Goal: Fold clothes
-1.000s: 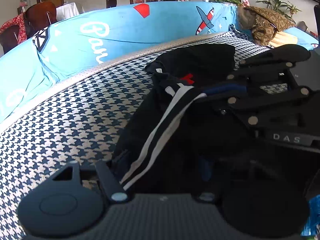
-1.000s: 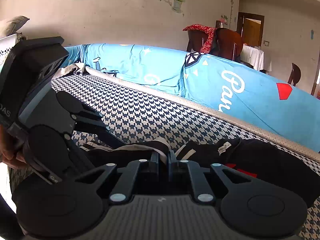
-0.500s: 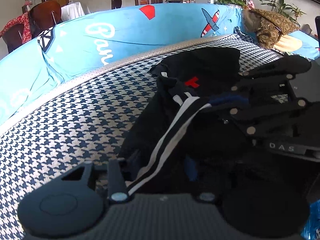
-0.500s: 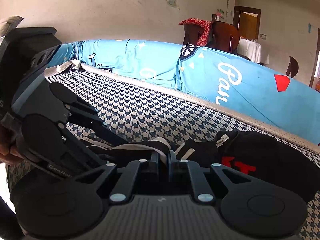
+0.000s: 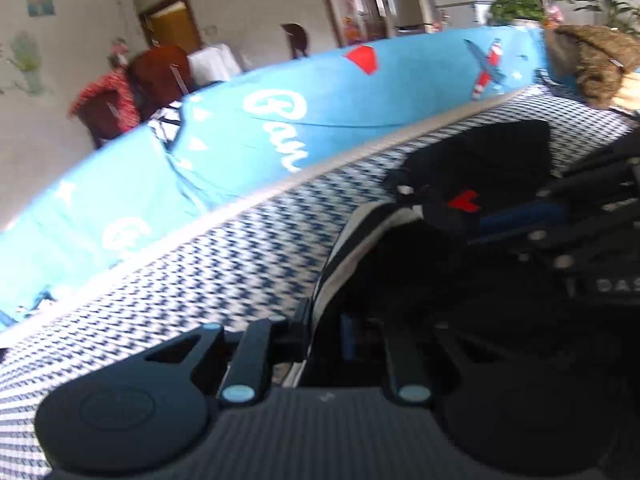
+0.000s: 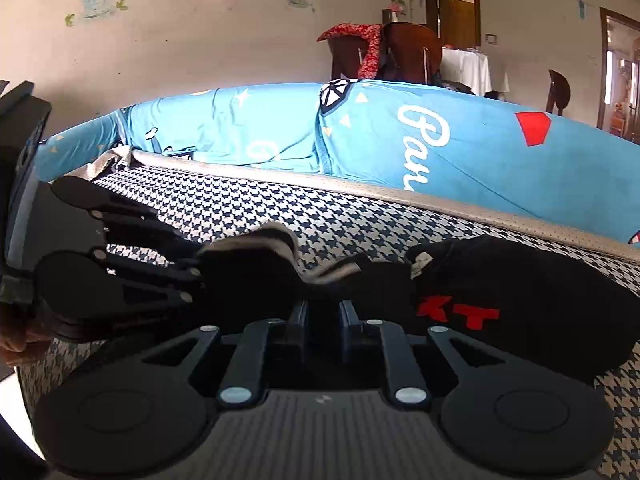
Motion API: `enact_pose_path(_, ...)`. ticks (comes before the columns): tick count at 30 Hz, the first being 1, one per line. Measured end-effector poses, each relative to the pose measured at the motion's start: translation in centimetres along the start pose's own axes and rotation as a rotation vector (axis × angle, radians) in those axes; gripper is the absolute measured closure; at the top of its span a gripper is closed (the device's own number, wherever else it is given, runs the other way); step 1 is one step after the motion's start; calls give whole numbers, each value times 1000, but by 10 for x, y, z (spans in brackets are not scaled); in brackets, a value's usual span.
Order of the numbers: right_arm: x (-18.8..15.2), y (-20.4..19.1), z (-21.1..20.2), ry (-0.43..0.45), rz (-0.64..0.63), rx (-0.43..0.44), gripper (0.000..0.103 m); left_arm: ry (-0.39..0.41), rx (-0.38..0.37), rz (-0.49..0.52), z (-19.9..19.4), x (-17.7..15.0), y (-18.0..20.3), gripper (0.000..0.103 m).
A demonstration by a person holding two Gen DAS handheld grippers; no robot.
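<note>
Right wrist: black garment (image 6: pixel 520 280), red letters.

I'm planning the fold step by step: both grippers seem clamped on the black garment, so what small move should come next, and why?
Probably carry the gripped edge forward over the rest of the black garment with white stripes and red letters. The right gripper and left gripper each pinch the near cloth, lifted off the houndstooth sofa seat, while the far part lies bunched.
</note>
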State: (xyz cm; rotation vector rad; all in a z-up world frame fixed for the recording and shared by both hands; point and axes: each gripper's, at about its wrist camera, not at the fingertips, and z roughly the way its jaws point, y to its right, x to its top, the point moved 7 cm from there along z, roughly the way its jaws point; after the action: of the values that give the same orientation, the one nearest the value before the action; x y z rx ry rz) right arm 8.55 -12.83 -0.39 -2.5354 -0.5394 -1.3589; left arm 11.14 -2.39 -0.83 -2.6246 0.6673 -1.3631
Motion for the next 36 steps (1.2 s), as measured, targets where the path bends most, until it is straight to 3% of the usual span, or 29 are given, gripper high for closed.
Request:
enact_pose_path(10,11,36,13,-41,59,-66,86,-15,189,-39,25,13,-38,88)
enact_pose_path(19,27,78,36,-10,145,-126,78,-77,287,-131,58,7,-83,88)
enact_pose_path(30,48,113,72,60,170,-155,77,-166,332,-184,84,4,-93,86)
enact_pose_path(36,53,125,104,41,135,-151,70,-229,330,-222,93,-1,-97,80)
